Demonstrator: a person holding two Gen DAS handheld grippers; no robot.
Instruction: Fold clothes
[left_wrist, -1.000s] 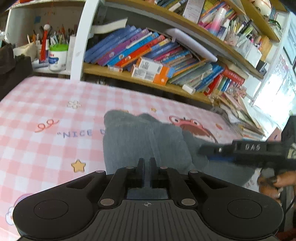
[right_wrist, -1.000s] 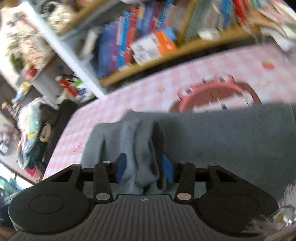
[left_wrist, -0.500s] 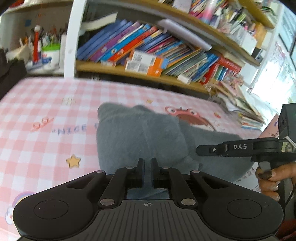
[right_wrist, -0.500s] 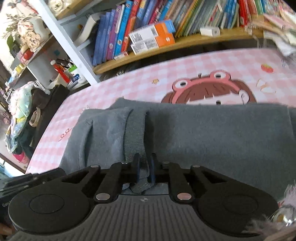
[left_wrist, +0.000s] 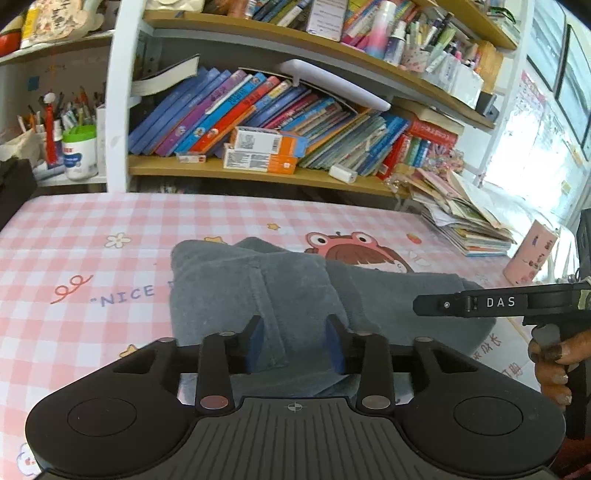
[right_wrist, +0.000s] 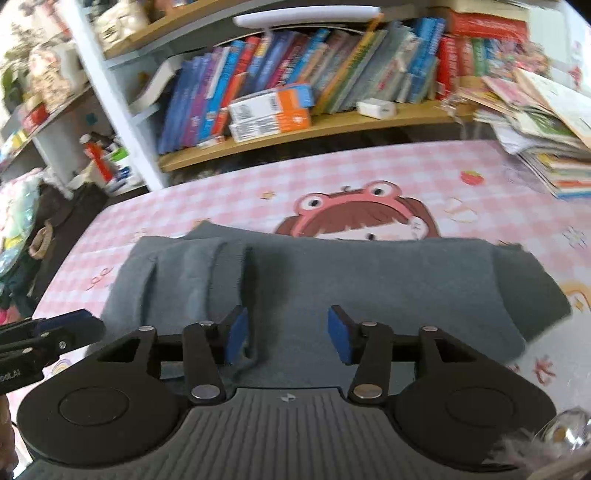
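Note:
A grey garment (left_wrist: 295, 288) lies folded on the pink checked table cover (left_wrist: 92, 229), a band of it doubled over its left part. My left gripper (left_wrist: 294, 343) hovers over the near edge with its jaws opening; cloth lies beneath and between the blue pads (left_wrist: 255, 343), unpressed. In the right wrist view the garment (right_wrist: 369, 280) spreads wide, and my right gripper (right_wrist: 288, 336) is likewise opening above its near edge, a cloth ridge just beside its left pad (right_wrist: 236, 336). Each gripper shows in the other's view: the right gripper (left_wrist: 461, 304) in a hand (left_wrist: 554, 362), and the left gripper (right_wrist: 55, 332).
A bookshelf (left_wrist: 258, 173) packed with books runs along the table's far edge. A stack of books and papers (left_wrist: 465, 221) and a pink box (left_wrist: 528, 254) sit at the right end. A green-lidded white jar (left_wrist: 79, 151) and a dark bag (right_wrist: 55, 214) are at the left.
Both grippers were shut on the garment's near edge; now their jaws stand apart and the cloth lies loose on the table. Both have drawn back a little.

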